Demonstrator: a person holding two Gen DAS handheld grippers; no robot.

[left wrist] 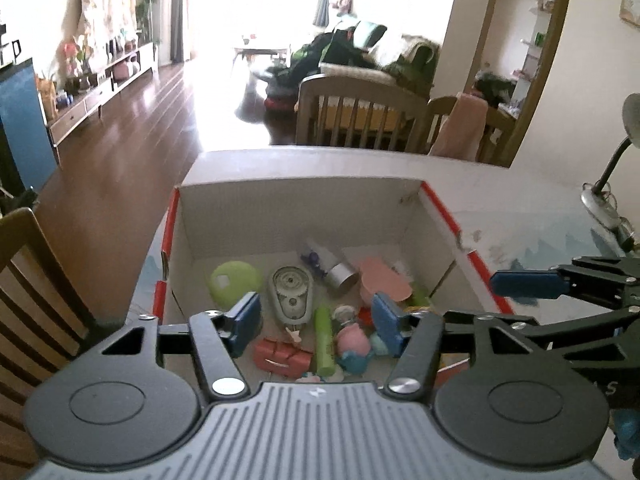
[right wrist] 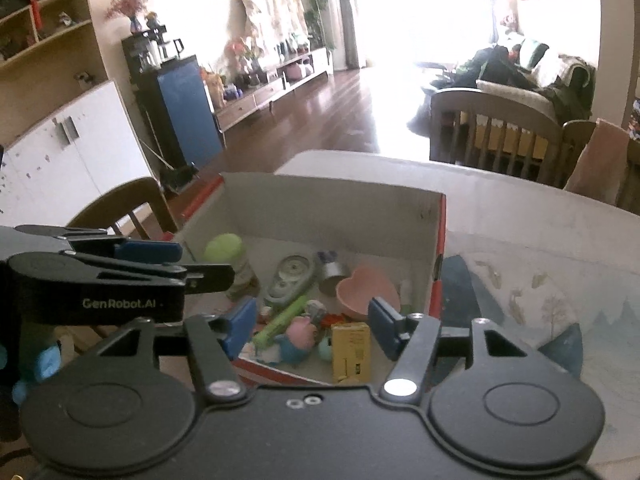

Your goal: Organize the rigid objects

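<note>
Highlighter (left wrist: pixel 325 340) lengthwise toward box's (left wrist: pixel 304 184) far wall.

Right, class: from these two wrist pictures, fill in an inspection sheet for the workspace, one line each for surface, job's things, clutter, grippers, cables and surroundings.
Surface: pale table with a blue printed pattern.
Job's things: white cardboard box with red edges, holding a pink heart-shaped dish, correction tape dispenser, green marker, pink pig figure, yellow box, green round lid, silver tube.
Clutter: desk lamp on the table.
Grippers: left gripper and right gripper open above the box, nothing between the fingers.
Cables: nothing seen.
Surroundings: wooden chairs, sofa, wood floor.
</note>
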